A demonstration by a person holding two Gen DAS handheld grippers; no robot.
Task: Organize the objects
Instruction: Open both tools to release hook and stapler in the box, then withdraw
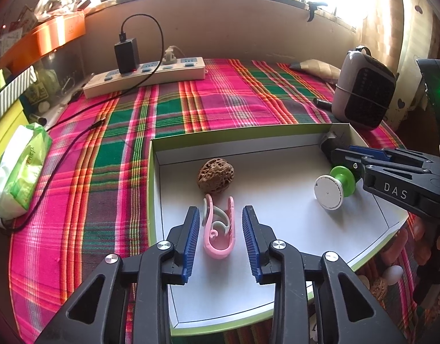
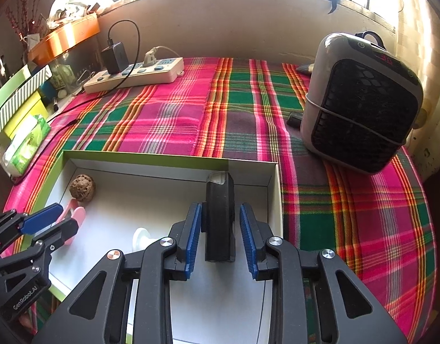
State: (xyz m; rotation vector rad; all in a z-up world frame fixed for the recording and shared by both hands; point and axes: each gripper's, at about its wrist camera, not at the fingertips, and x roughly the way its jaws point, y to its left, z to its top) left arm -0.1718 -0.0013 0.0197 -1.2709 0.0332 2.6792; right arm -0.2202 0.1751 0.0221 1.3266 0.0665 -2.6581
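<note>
- A shallow white box with a green rim [image 1: 153, 189] sits on a counter covered by a pink, green and orange plaid cloth [image 1: 105, 143].
- The left gripper [image 1: 220, 229] hangs over the near part of the box, its blue pads [image 1: 191, 238] standing apart with clear gaps on both sides of a pink clip [image 1: 220, 229]; the clip lies flat on the box floor between them, not pressed.
- Just beyond the clip rests a brown pitted walnut [image 1: 215, 176].
- A green and white spool [image 1: 334, 186] lies on its side further right in the box, near the right gripper's fingertips.
- The right gripper [image 2: 220, 235] is at the box's far right corner, its jaws narrowly parted around a black oblong device [image 2: 220, 218]; small gaps show on both sides, so the pads do not squeeze it.
- The device lies on the box floor, its grey top end near the far wall.
- Outside the box, a grey heater with a dark grille [image 2: 360, 109] stands to the right on the cloth.
- A white power strip [image 2: 134, 76] with a black charger plugged in lies along the back.
- A green tissue pack [image 1: 19, 172] lies at the left edge.
</note>
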